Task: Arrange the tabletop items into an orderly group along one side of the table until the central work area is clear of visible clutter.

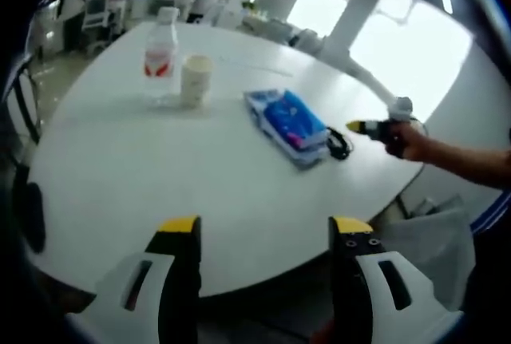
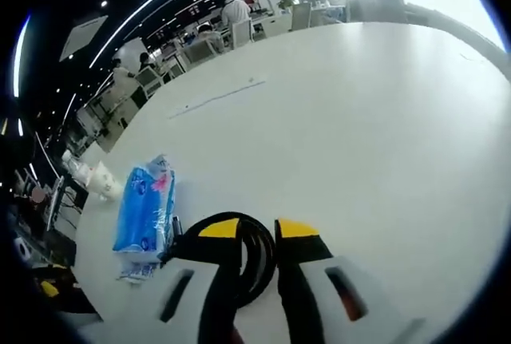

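Note:
On the round white table (image 1: pixel 144 176) a clear water bottle (image 1: pixel 162 53) with a red label stands upright beside a paper cup (image 1: pixel 196 81). A blue tissue pack (image 1: pixel 289 124) lies right of them, with a black coiled cable (image 1: pixel 339 143) against its far end. My left gripper (image 1: pixel 265 226) hovers open over the near table edge, nothing between its yellow tips. My right gripper (image 1: pixel 357 127), held by a hand, reaches the cable from the right. In the right gripper view my right gripper (image 2: pixel 258 229) has its jaws close together on the cable (image 2: pixel 257 258), next to the tissue pack (image 2: pixel 144 208).
A thin pale strip (image 2: pixel 215 98) lies on the far table top. The cup (image 2: pixel 105 183) stands beyond the tissue pack. Dark chairs (image 1: pixel 24 104) stand at the table's left side. People and desks fill the background. Bare table (image 2: pixel 383 120) stretches wide to the right of the cable.

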`<state>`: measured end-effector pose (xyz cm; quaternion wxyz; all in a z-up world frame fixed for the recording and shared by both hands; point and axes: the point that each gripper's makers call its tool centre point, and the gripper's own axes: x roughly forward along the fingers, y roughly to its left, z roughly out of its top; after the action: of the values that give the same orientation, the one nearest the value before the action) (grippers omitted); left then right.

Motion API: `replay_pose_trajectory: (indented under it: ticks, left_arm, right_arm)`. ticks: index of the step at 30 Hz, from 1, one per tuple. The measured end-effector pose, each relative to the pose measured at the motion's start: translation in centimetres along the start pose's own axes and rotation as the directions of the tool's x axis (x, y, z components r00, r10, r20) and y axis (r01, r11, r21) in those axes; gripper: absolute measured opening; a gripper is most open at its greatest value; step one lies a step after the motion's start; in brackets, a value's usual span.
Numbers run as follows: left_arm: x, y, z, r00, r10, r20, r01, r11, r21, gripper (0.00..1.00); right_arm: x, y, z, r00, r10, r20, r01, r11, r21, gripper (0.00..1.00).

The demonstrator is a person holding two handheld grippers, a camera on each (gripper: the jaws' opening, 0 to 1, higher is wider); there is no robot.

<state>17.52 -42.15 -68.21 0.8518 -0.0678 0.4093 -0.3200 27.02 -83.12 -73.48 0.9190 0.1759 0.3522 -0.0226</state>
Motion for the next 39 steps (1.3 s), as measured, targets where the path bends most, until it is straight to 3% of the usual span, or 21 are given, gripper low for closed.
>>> replay_pose_trajectory:
  ticks: [8, 13, 20, 23, 29, 31, 37, 39]
  left_arm:
    - [-0.4, 0.8, 0.6, 0.999, 0.028, 0.029, -0.027, 1.000, -0.014, 0.61]
    - [-0.5, 1.1, 0.8, 0.998, 0.041, 0.038, -0.041, 0.999, -0.015, 0.61]
    - [-0.5, 1.0, 0.7, 0.999, 0.039, 0.034, -0.039, 0.999, -0.006, 0.61]
    - [-0.5, 0.8, 0.8, 0.999, 0.034, 0.037, -0.033, 0.999, -0.010, 0.61]
    - [-0.5, 0.6, 0.8, 0.999, 0.023, 0.035, -0.023, 1.000, 0.000, 0.61]
    - [-0.6, 0.6, 1.0, 0.999, 0.022, 0.043, -0.021, 1.000, -0.004, 0.61]
    - [-0.5, 0.6, 1.0, 0.999, 0.018, 0.046, -0.018, 1.000, -0.002, 0.61]
    - [-0.5, 0.5, 1.0, 0.999, 0.017, 0.046, -0.018, 1.000, 0.003, 0.61]
  right_arm:
    - [-1.0, 2.4, 0.6, 0.998, 0.054, 0.018, -0.054, 0.998, 0.029, 0.25]
    - [-1.4, 6.3, 0.1, 0.992, 0.121, 0.025, -0.122, 0.992, 0.015, 0.28]
    - [-1.9, 10.7, -0.9, 0.983, 0.178, 0.036, -0.180, 0.982, 0.062, 0.31]
    - [-1.0, 11.7, -1.5, 0.983, 0.182, 0.019, -0.183, 0.981, 0.070, 0.33]
    - [-1.4, 12.5, -3.0, 0.985, 0.173, -0.002, -0.172, 0.981, 0.093, 0.45]
    - [-3.2, 14.2, -3.8, 0.984, 0.177, -0.007, -0.176, 0.980, 0.090, 0.46]
    - [-4.7, 15.0, -4.7, 0.989, 0.145, -0.034, -0.142, 0.987, 0.074, 0.59]
    - [-3.6, 14.8, -4.6, 0.988, 0.148, -0.046, -0.145, 0.987, 0.067, 0.61]
